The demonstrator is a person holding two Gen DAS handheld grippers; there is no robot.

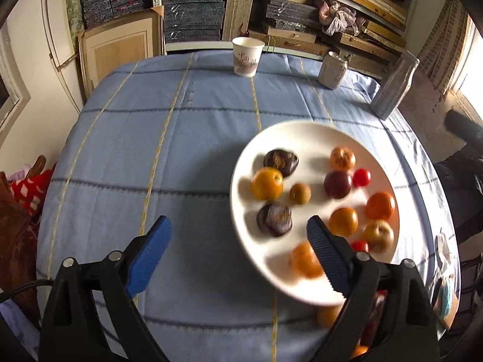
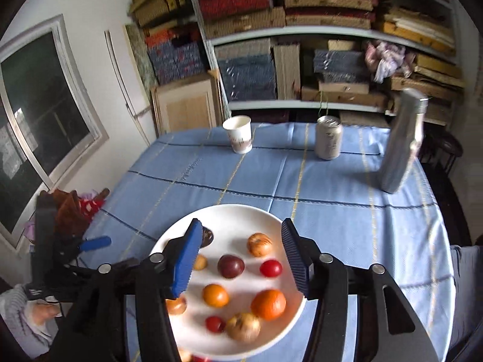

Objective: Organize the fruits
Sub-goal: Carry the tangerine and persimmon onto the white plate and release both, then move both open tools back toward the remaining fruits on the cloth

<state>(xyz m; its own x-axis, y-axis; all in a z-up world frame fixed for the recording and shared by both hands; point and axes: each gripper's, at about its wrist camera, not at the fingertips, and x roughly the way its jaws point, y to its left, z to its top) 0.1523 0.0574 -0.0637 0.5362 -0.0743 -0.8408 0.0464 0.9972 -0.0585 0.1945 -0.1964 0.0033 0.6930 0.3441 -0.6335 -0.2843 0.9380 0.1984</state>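
Your left wrist camera looked steeply down past its fingers from left of the white plate (image 1: 265, 259), while your right one, close above it, faced the shelves (image 2: 302, 33); both shared plate, blue tablecloth (image 1: 187, 138) and paper cup (image 1: 247, 56).

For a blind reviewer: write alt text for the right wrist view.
A white plate of small fruits, among them an orange tangerine, a dark plum and a red cherry tomato, sits on a blue checked tablecloth below the right gripper, whose blue jaws stand open and empty. Behind stand a paper cup, a can and a metal bottle.
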